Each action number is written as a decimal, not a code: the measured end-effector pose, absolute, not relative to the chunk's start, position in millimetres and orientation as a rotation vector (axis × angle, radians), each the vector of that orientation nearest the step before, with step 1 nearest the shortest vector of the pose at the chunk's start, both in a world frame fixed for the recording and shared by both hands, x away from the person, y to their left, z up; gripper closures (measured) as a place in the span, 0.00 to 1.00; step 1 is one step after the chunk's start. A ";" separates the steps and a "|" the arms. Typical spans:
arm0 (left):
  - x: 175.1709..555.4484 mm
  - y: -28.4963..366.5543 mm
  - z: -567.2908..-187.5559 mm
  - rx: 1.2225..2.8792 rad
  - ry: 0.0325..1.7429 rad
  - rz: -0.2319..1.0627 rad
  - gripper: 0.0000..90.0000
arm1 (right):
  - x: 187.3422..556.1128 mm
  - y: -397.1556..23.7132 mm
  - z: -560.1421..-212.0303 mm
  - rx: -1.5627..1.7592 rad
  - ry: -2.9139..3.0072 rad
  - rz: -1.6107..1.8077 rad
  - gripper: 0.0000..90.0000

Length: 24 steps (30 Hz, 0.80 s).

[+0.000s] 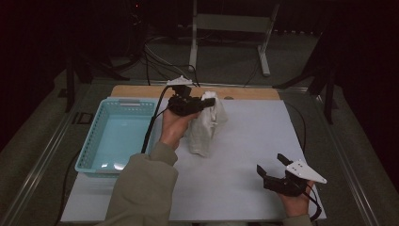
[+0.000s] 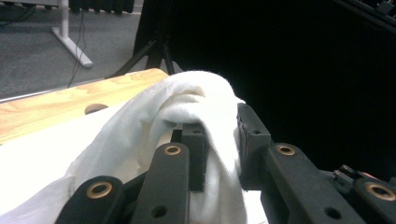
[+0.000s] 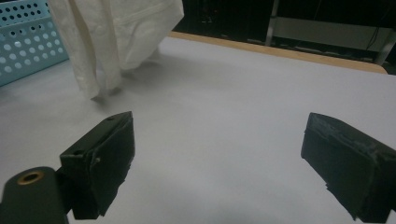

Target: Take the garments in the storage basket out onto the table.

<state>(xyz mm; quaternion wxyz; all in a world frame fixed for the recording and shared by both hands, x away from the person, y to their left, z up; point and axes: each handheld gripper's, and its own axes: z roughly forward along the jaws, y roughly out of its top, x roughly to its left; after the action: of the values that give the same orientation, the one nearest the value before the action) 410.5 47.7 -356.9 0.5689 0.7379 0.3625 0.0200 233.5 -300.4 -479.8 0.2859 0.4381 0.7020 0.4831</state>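
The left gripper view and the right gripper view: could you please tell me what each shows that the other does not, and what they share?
Left gripper view alone: the left gripper with its jaws shut on a bunched fold of the white cloth, plus a round hole in the wooden table edge.

Right gripper view alone: the right gripper with its jaws wide open and nothing between them, and the perforated blue basket at the left.

Both: the white cloth, the white table sheet, the wooden edge and a dark background.
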 end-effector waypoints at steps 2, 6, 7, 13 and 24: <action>410.7 46.8 -357.3 1.734 0.852 0.045 0.86 | 233.6 -300.5 -479.8 1.171 1.877 1.291 0.11; 410.9 44.2 -359.6 1.740 0.851 0.039 0.86 | 233.4 -300.4 -479.8 1.170 1.879 1.290 0.11; 410.9 44.2 -359.6 1.740 0.851 0.039 0.86 | 233.3 -300.3 -479.8 1.170 1.879 1.289 0.11; 411.1 44.7 -362.7 1.737 0.851 0.030 0.86 | 233.4 -300.3 -479.9 1.169 1.881 1.288 0.11; 411.8 42.4 -369.3 1.732 0.867 0.031 0.85 | 233.3 -300.2 -480.0 1.169 1.884 1.287 0.11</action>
<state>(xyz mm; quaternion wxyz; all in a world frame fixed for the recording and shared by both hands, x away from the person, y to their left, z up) 411.8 42.4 -369.3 0.5665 0.7369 0.3688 0.0131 233.3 -300.2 -480.0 0.2848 0.4372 0.7044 0.4813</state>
